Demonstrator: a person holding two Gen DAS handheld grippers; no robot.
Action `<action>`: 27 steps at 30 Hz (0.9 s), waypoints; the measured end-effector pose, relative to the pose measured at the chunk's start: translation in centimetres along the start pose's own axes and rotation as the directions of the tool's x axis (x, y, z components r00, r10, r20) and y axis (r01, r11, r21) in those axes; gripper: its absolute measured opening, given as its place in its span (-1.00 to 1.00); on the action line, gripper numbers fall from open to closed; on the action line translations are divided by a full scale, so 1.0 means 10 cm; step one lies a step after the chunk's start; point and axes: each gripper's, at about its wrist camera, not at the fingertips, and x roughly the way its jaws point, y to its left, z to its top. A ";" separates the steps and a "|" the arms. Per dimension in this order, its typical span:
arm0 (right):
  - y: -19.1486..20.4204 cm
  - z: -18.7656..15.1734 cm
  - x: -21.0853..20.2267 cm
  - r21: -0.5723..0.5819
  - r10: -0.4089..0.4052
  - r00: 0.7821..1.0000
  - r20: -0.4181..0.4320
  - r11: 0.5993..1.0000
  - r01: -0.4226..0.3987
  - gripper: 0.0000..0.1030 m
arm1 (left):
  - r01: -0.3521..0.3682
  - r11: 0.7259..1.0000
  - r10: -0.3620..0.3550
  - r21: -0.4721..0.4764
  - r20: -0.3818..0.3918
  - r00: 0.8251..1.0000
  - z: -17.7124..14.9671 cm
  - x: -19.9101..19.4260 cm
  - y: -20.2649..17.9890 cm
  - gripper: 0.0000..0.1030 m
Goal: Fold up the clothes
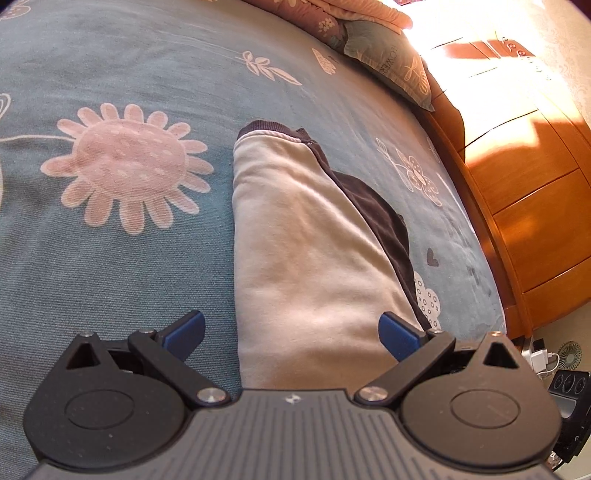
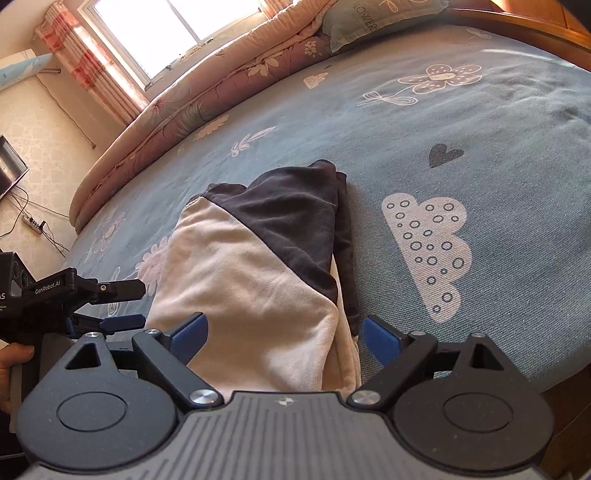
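A: Garment [image 1: 306, 236] status? Quick.

B: Cream top with dark sleeves, lying on the bed [image 1: 110, 258] as a long narrow strip, dark sleeve [image 2: 295, 221] laid along its right side, collar end away from me. My left tool [image 1: 291, 334] hangs over the near end, jaws apart, nothing between them. My right tool [image 2: 282, 334] the same: jaws apart, nothing held, also over the near end. The left one shows at the right camera's left edge, a hand under it.

A: Step?

B: Can't pin it. Sides look already folded in. Fits either a strip waiting for a crosswise fold or a piece just let go after that lengthwise fold. Near hem is hidden under both tools, so I can't see how it lies.

A: If you grip, how?

B: My judgement: take both near corners at once, catch every layer, keep the two tools level so the strip doesn't skew. The sleeve edge on the right looks loose and could slide out.

A: Surface?

B: Blue bedspread, soft, printed with a pink flower [image 1: 129, 166], a white cloud [image 2: 428, 251], a dark heart [image 2: 445, 155]. Fabric on fabric, so it'll drag rather than slip.

A: Room?

B: Pillow [image 1: 391, 62] and a rolled quilt [image 2: 207, 96] at the far side, wooden bed frame [image 1: 524, 192] to the right, sunlit window [image 2: 162, 29] with red curtains [image 2: 92, 62], power strip [image 2: 33, 221] on the floor.
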 end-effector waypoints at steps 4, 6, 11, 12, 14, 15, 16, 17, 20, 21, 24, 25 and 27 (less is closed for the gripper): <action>-0.28 0.12 0.02 0.105 0.059 0.998 0.020 0.993 -0.061 0.85 | 0.034 0.998 -0.035 -0.048 -0.018 0.999 0.01 0.11 0.12 0.93; -0.45 0.18 0.07 0.181 0.110 0.994 0.020 0.977 -0.112 0.85 | 0.065 0.996 -0.066 -0.065 -0.015 0.998 0.02 0.14 0.17 0.95; -0.76 0.29 0.33 0.333 0.238 0.971 0.012 0.915 -0.228 0.86 | 0.185 0.975 -0.188 -0.125 -0.010 0.982 0.13 0.22 0.29 0.95; -0.80 0.32 0.40 0.350 0.256 0.967 0.008 0.905 -0.242 0.86 | 0.197 0.971 -0.200 -0.133 -0.015 0.980 0.16 0.26 0.29 0.95; -0.84 0.38 0.52 0.370 0.278 0.960 0.000 0.893 -0.259 0.87 | 0.220 0.964 -0.226 -0.148 -0.023 0.974 0.24 0.34 0.31 0.95; -0.84 0.42 0.58 0.370 0.289 0.957 -0.006 0.890 -0.267 0.89 | 0.232 0.960 -0.239 -0.155 -0.027 0.971 0.27 0.38 0.32 0.96; -0.83 0.48 0.64 0.368 0.302 0.953 -0.013 0.888 -0.276 0.95 | 0.244 0.956 -0.252 -0.163 -0.031 0.967 0.31 0.42 0.32 0.96; -0.82 0.53 0.69 0.365 0.307 0.952 -0.019 0.888 -0.279 0.97 | 0.255 0.952 -0.264 -0.171 -0.035 0.964 0.34 0.46 0.33 0.96; -0.77 0.70 0.85 0.351 0.306 0.952 -0.034 0.895 -0.275 1.00 | 0.289 0.938 -0.303 -0.194 -0.045 0.952 0.45 0.58 0.36 0.98; -0.75 0.76 0.91 0.340 0.303 0.952 -0.038 0.900 -0.273 1.00 | 0.300 0.932 -0.315 -0.202 -0.049 0.948 0.49 0.62 0.36 0.98; -0.73 0.89 1.10 0.337 0.327 0.944 -0.042 0.894 -0.295 1.00 | 0.332 0.916 -0.353 -0.225 -0.058 0.934 0.59 0.74 0.39 0.98; -0.71 0.91 1.13 0.337 0.332 0.942 -0.045 0.893 -0.299 1.00 | 0.336 0.915 -0.357 -0.222 -0.062 0.932 0.61 0.75 0.38 0.98; -0.69 0.91 1.16 0.337 0.337 0.940 -0.050 0.892 -0.302 1.00 | 0.339 0.919 -0.357 -0.199 -0.063 0.932 0.58 0.72 0.37 0.98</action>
